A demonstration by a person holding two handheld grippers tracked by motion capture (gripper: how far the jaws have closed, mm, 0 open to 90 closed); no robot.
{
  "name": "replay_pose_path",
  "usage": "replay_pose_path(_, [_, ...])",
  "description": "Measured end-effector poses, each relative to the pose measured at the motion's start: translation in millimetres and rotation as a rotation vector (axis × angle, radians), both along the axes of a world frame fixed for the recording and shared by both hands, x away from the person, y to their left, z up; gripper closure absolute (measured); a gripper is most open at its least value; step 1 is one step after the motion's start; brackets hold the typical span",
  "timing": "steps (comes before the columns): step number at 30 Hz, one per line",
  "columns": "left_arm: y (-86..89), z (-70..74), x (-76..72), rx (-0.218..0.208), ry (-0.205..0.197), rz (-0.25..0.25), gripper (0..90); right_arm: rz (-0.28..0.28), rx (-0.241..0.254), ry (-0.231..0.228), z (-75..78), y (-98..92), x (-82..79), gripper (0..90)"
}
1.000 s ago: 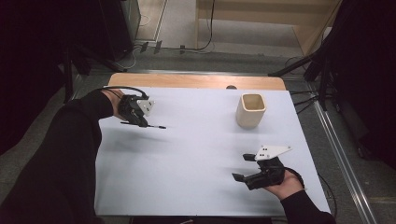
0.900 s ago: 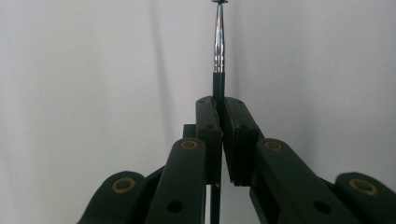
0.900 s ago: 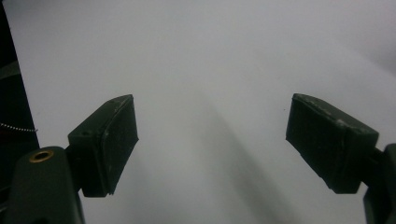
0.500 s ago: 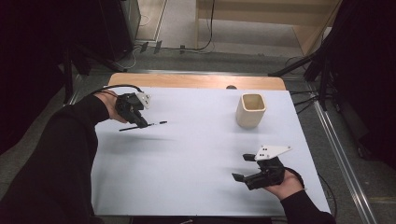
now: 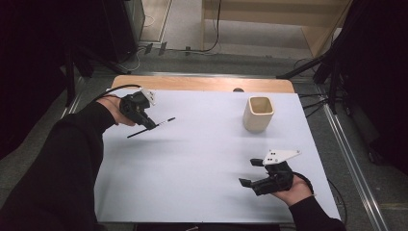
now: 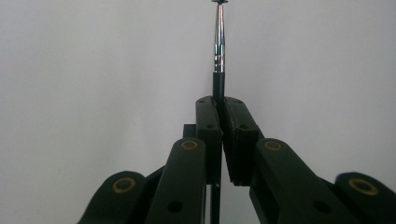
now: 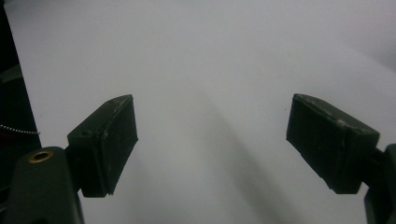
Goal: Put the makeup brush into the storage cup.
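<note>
gripping a thin black pen (image 5: 151,127) in clamped fingers, left gripper (image 5: 146,124), right gripper (image 5: 249,172) fingers apart, beige cup (image 5: 258,114) well apart

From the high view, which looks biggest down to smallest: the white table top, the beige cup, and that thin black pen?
1. White table top, by far the largest.
2. Beige cup.
3. Thin black pen, held off the table by the left tongs: about as long as the cup is tall, but far slimmer, and a bit nearer the camera.

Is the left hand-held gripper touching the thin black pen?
Touching. The left gripper view shows the left hand-held gripper shut on the pen, both jaws pressing its shaft.
</note>
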State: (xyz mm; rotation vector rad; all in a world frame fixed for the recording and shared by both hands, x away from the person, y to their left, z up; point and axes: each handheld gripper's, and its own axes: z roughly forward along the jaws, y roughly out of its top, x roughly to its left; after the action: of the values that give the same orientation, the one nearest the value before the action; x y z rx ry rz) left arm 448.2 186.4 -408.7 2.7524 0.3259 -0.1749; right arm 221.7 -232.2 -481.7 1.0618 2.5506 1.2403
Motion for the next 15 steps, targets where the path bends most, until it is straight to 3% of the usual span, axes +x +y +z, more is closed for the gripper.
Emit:
replay_pose_path(5, [-1.9,-0.1,0.9,-0.041,0.044,0.05,85.8,0.005,-0.002,-0.003,-0.1,0.0,0.1,17.9])
replay_pose_path(10, [-5.9,-1.4,1.1,-0.045,0.065,0.085,85.8,0.005,-0.001,0.001,-0.1,0.1,0.3,17.9])
replay_pose_path(15, [-8.7,-2.1,-3.1,-0.106,0.081,0.107,85.8,0.004,-0.001,0.003,-0.1,0.1,0.2,17.9])
